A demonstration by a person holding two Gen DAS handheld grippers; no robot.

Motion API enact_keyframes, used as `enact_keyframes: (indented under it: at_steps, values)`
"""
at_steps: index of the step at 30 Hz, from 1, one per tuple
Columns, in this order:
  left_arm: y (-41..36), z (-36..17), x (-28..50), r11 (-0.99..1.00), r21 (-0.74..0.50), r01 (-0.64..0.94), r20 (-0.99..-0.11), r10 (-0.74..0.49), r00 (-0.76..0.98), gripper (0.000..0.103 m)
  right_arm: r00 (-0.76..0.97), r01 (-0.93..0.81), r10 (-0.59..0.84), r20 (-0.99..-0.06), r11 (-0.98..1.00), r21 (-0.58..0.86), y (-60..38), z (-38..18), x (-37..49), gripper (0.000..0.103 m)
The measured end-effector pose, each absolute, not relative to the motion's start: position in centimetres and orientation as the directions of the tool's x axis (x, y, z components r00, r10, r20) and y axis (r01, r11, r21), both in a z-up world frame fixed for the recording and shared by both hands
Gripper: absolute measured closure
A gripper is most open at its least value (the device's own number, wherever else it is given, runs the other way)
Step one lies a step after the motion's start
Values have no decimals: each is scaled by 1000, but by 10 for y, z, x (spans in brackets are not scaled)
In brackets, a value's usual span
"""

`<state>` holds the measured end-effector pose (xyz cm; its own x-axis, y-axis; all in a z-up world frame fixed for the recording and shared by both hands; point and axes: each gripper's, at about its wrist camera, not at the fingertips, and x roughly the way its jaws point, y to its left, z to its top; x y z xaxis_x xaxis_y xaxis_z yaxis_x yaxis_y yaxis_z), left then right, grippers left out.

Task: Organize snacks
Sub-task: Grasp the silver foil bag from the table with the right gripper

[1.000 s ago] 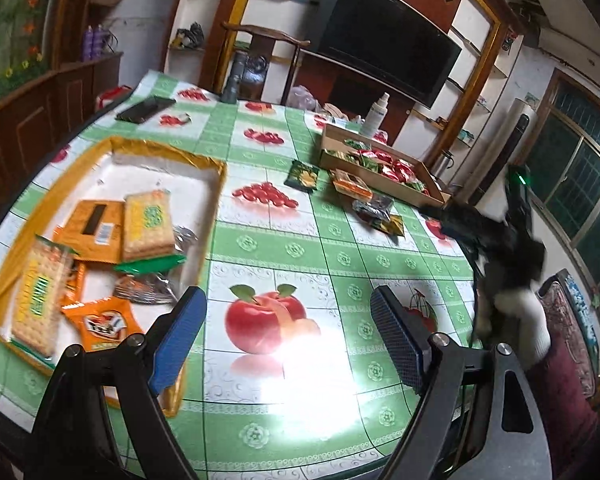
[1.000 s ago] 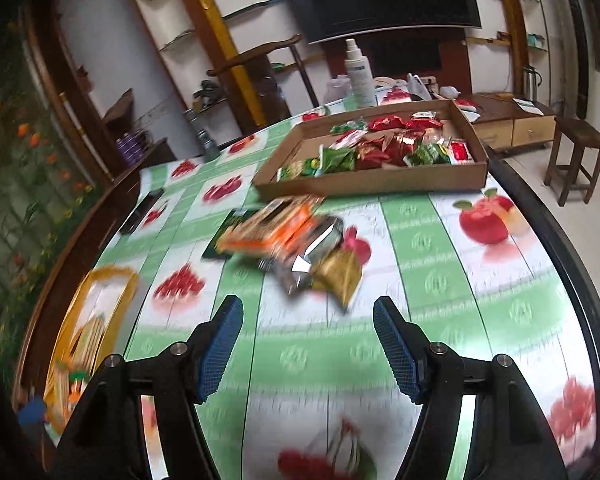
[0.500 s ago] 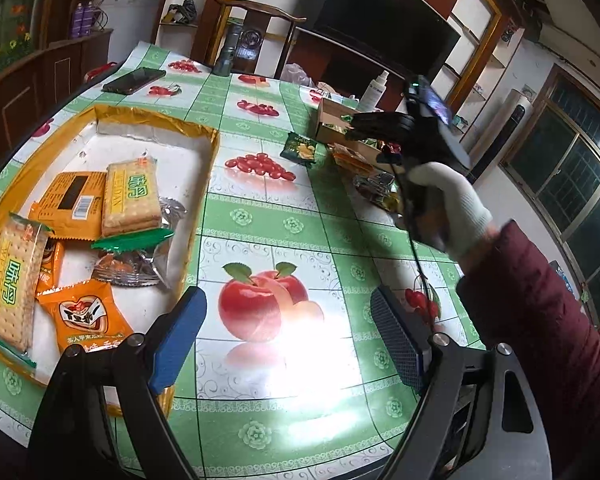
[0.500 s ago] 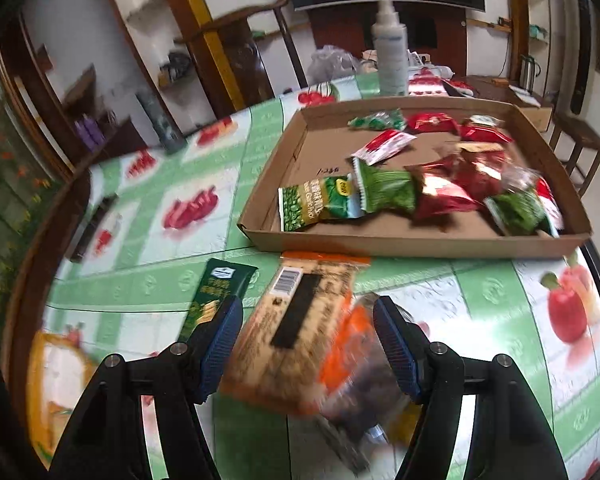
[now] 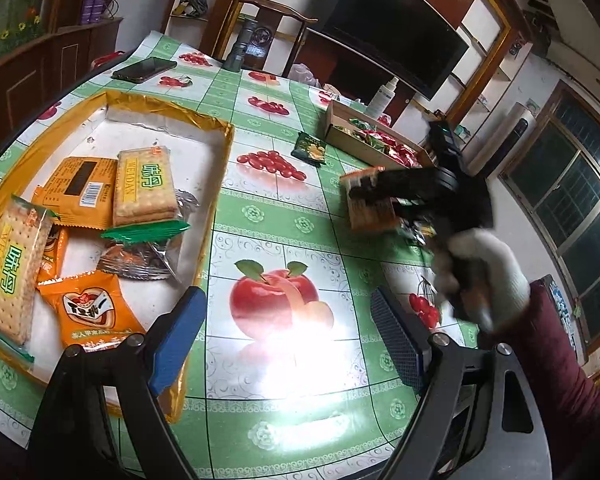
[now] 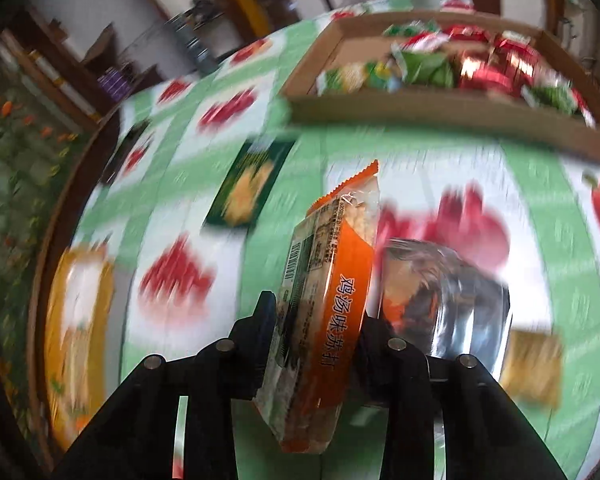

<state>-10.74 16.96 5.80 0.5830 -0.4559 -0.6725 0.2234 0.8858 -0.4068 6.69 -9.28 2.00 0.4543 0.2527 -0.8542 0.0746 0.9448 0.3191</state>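
Right claw (image 6: 316, 344) just closed, clamping cracker packet (image 6: 328, 304).

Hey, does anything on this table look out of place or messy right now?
Yes. A dark green snack packet lies alone on the tablecloth, outside the cardboard box, and a silver wrapper sits loose beside the orange cracker pack in the right gripper.

"WEIDAN" on two cracker packs (image 5: 144, 188); orange pack (image 6: 332, 308) perhaps "鸡汤味苏打".

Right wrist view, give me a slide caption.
Right tool clamps an orange cracker pack on edge above the fruit-print tablecloth.
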Motion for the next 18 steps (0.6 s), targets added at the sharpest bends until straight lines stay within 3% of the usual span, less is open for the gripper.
enact_keyframes:
  at_steps: [3, 4, 5, 7, 9, 18]
  values:
    - [167, 58, -109, 879, -416, 232, -669, -469, 576, 19, 486, 5, 403, -775, 886, 463, -106, 39, 37, 64]
    - [166, 58, -110, 878, -418, 235, -669, -472, 574, 19, 555, -8, 396, -732, 882, 472, -119, 56, 25, 57]
    - [164, 58, -110, 876, -420, 238, -669, -476, 571, 19, 600, -7, 366, -711, 891, 453, -127, 66, 18, 41]
    - [161, 58, -111, 872, -423, 246, -669, -484, 564, 19, 708, 41, 225, -670, 933, 357, -148, 87, 2, 26]
    - [156, 58, -111, 871, -421, 253, -671, -487, 559, 19, 716, 71, 164, -679, 950, 304, -155, 89, -1, 26]
    - [140, 60, -116, 880, -385, 278, -693, -474, 544, 19, 627, 43, 163, -762, 969, 243, -133, 43, 12, 28]
